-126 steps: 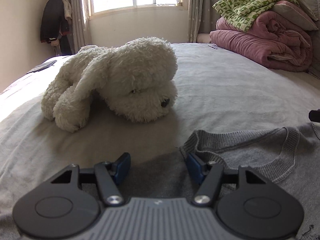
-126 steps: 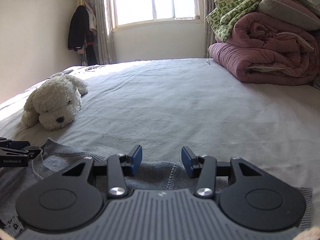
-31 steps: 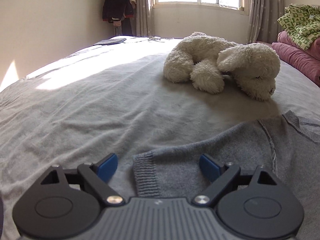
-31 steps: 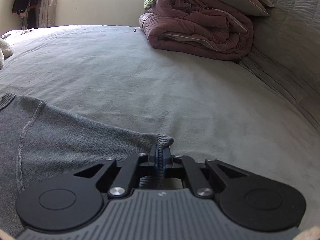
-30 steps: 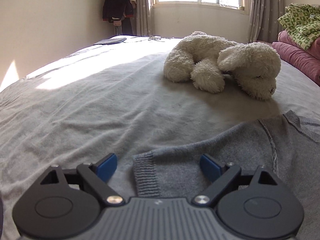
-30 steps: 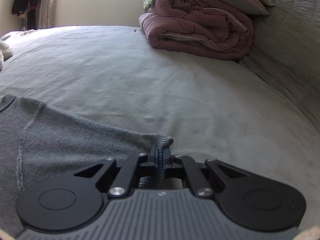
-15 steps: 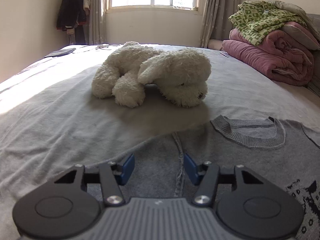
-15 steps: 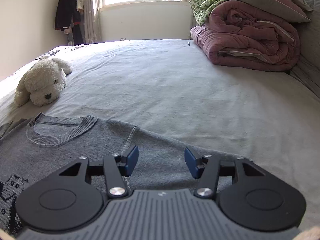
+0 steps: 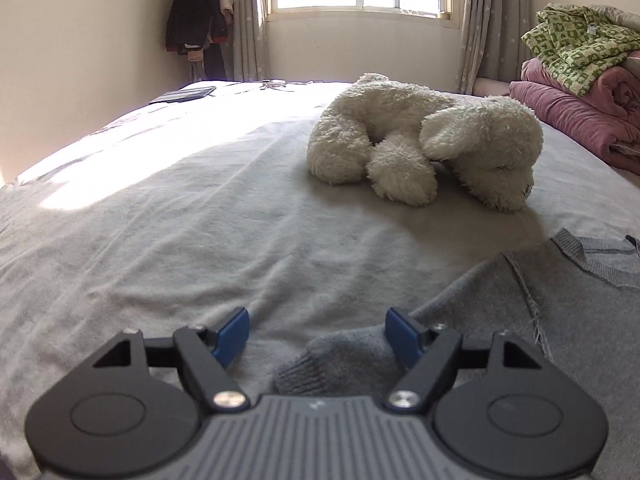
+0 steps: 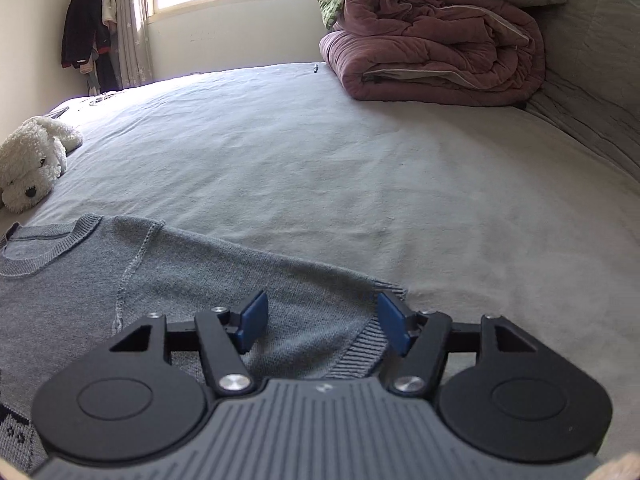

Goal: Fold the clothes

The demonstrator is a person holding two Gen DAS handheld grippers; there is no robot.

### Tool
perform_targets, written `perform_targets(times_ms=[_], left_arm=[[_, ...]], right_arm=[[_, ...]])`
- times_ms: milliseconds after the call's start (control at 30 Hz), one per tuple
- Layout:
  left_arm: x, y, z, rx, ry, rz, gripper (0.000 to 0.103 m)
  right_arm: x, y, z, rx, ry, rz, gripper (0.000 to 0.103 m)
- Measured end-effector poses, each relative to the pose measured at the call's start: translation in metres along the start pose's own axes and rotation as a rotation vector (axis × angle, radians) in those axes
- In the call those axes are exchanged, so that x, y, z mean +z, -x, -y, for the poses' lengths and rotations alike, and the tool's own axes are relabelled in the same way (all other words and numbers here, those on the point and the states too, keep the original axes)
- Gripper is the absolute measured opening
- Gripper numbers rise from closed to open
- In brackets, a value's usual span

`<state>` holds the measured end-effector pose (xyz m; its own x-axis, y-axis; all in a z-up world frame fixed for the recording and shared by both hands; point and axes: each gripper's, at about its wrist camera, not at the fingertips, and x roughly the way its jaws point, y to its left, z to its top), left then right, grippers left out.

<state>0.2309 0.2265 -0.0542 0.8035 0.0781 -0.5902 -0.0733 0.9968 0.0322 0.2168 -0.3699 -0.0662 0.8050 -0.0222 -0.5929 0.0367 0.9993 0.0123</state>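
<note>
A grey knit sweater [image 10: 168, 276] lies flat on the bed, front up, with its ribbed collar [image 10: 44, 256] toward the window. In the left wrist view its left sleeve [image 9: 472, 300] runs down to a ribbed cuff [image 9: 316, 372]. My left gripper [image 9: 318, 332] is open, and that cuff lies between its blue pads, nearer the right pad [image 9: 402, 332]. My right gripper [image 10: 320, 322] is open over the other sleeve's end, whose ribbed cuff [image 10: 362, 350] sits just inside the right pad [image 10: 392, 324].
A white plush dog [image 9: 424, 152] lies on the grey bedsheet [image 10: 340, 168] just beyond the sweater's left shoulder. Folded pink and green quilts [image 10: 436, 48] are stacked at the far right against a grey headboard [image 10: 592, 64]. A dark tablet [image 9: 184, 94] rests near the far left bed edge.
Both grippers have moved outward from the sweater's shoulders to the sleeve cuffs and stand open wider. A second ago the right gripper was shut on the right cuff.
</note>
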Motion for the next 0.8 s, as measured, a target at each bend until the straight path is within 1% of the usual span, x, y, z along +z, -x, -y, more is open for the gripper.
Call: perform_targets(times_ms=[100, 233, 267, 300, 333, 367, 400, 433, 467, 500, 533, 567, 667, 700, 767, 800], left_arm=[[0.004, 0.000, 0.005, -0.007, -0.037, -0.007, 0.076], [-0.002, 0.009, 0.002, 0.049, -0.049, -0.036, 0.076], [-0.005, 0.012, -0.001, 0.039, -0.039, -0.040, 0.076], [-0.007, 0.014, -0.004, 0.028, -0.030, -0.045, 0.072], [-0.010, 0.017, -0.007, 0.018, -0.020, -0.050, 0.065], [-0.012, 0.019, -0.010, 0.008, -0.010, -0.054, 0.061], [-0.015, 0.021, -0.013, -0.002, 0.000, -0.059, 0.053], [-0.015, 0.022, -0.013, -0.007, 0.017, -0.057, 0.040], [-0.014, 0.022, -0.010, 0.007, 0.023, -0.050, 0.028], [-0.013, 0.023, -0.008, 0.022, 0.028, -0.042, 0.004], [-0.012, 0.023, -0.005, 0.039, 0.034, -0.034, 0.004], [-0.012, 0.026, -0.002, 0.072, 0.035, -0.016, 0.004], [-0.012, 0.028, 0.003, 0.047, 0.046, -0.017, 0.006], [-0.012, 0.029, 0.005, 0.039, 0.050, -0.017, 0.011], [-0.012, 0.031, 0.008, 0.023, 0.057, -0.017, 0.014], [-0.012, 0.032, 0.009, 0.014, 0.060, -0.017, 0.026]], right_arm=[[0.001, 0.001, 0.002, -0.041, -0.002, 0.014, 0.065], [-0.006, 0.002, 0.008, -0.070, -0.019, 0.012, 0.065], [-0.008, 0.002, 0.010, -0.074, -0.025, 0.013, 0.065], [-0.010, 0.004, 0.012, -0.071, -0.037, 0.017, 0.065], [-0.012, 0.005, 0.014, -0.069, -0.049, 0.021, 0.065], [-0.014, 0.007, 0.016, -0.070, -0.058, 0.025, 0.065], [-0.015, 0.007, 0.015, -0.081, -0.059, 0.029, 0.062], [-0.016, 0.006, 0.014, -0.092, -0.059, 0.032, 0.055], [-0.017, 0.006, 0.013, -0.103, -0.060, 0.036, 0.047], [-0.017, 0.006, 0.011, -0.115, -0.057, 0.039, 0.024], [-0.016, 0.007, 0.007, -0.135, -0.043, 0.040, 0.001], [-0.015, 0.007, 0.003, -0.161, -0.027, 0.041, 0.002], [-0.016, 0.004, -0.002, -0.258, 0.009, 0.038, 0.000], [-0.017, 0.002, -0.001, -0.272, 0.016, 0.022, 0.001], [-0.018, 0.004, 0.003, -0.273, 0.014, 0.023, 0.003], [-0.017, 0.008, 0.004, -0.268, 0.011, 0.029, 0.012]])
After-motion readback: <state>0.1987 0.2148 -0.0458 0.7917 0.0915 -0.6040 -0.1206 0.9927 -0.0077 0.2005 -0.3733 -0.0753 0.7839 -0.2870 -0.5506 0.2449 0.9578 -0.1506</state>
